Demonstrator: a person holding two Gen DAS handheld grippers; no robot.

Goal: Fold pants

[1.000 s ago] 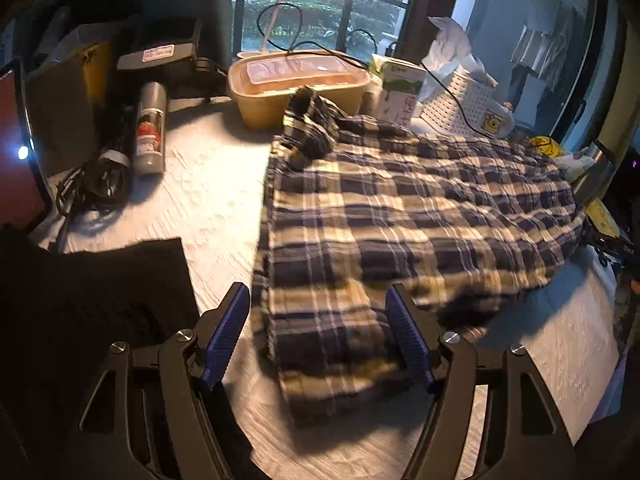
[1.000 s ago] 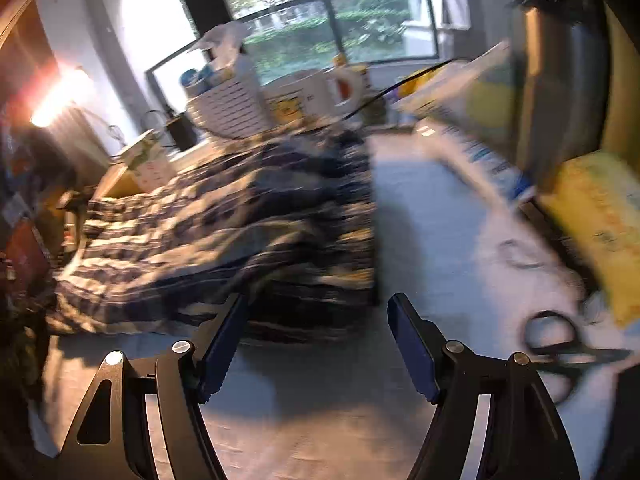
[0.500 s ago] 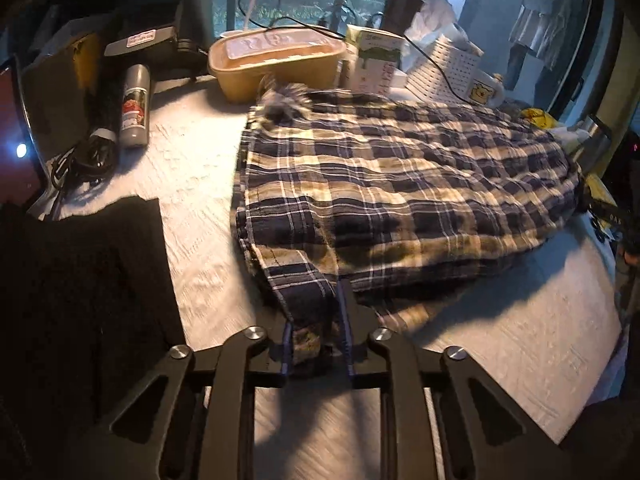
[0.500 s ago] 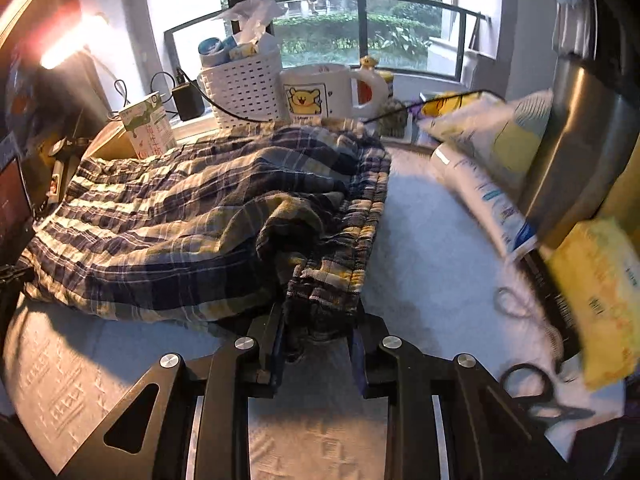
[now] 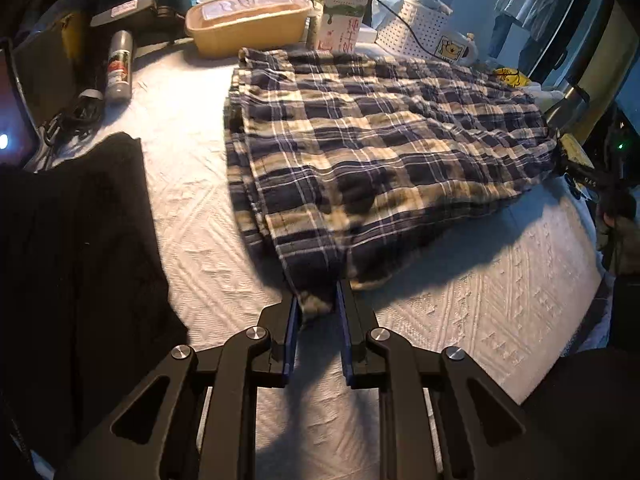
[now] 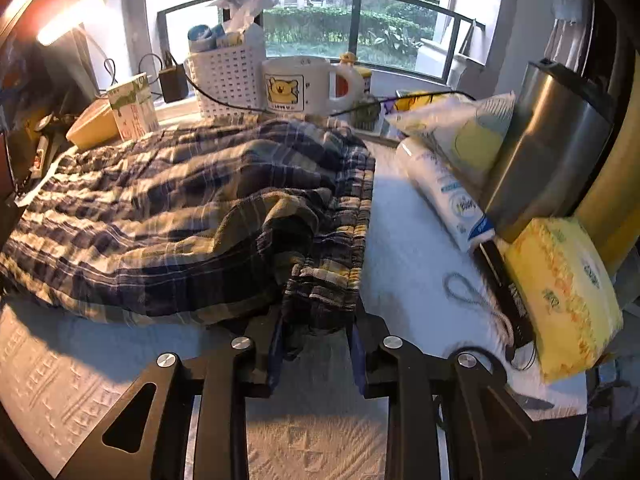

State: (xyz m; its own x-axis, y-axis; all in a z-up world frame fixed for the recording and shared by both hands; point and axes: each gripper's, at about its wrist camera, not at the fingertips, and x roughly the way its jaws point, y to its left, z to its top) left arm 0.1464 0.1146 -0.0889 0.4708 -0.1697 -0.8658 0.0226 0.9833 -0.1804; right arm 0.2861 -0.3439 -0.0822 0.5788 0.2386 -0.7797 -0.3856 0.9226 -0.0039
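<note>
Blue and cream plaid pants (image 5: 376, 148) lie spread on the white textured table cover (image 5: 500, 320). My left gripper (image 5: 316, 304) is shut on the near corner of the leg end and holds it lifted off the cover. In the right wrist view the pants (image 6: 160, 216) lie bunched, with the elastic waistband (image 6: 356, 216) on the right. My right gripper (image 6: 316, 328) is shut on the near end of the waistband.
A black cloth (image 5: 76, 240) lies left of the pants. A tan tub (image 5: 248, 24), a carton (image 5: 338, 18), a spray can (image 5: 119, 65) and a white basket (image 6: 230, 76) line the far edge. A steel canister (image 6: 548, 148), tissue packs (image 6: 560, 292) and scissors (image 6: 476, 300) crowd the right.
Both grippers closed on the pants about half a second ago. Since then both have drawn back toward me, pulling the near edge taut and lifting it off the cover.
</note>
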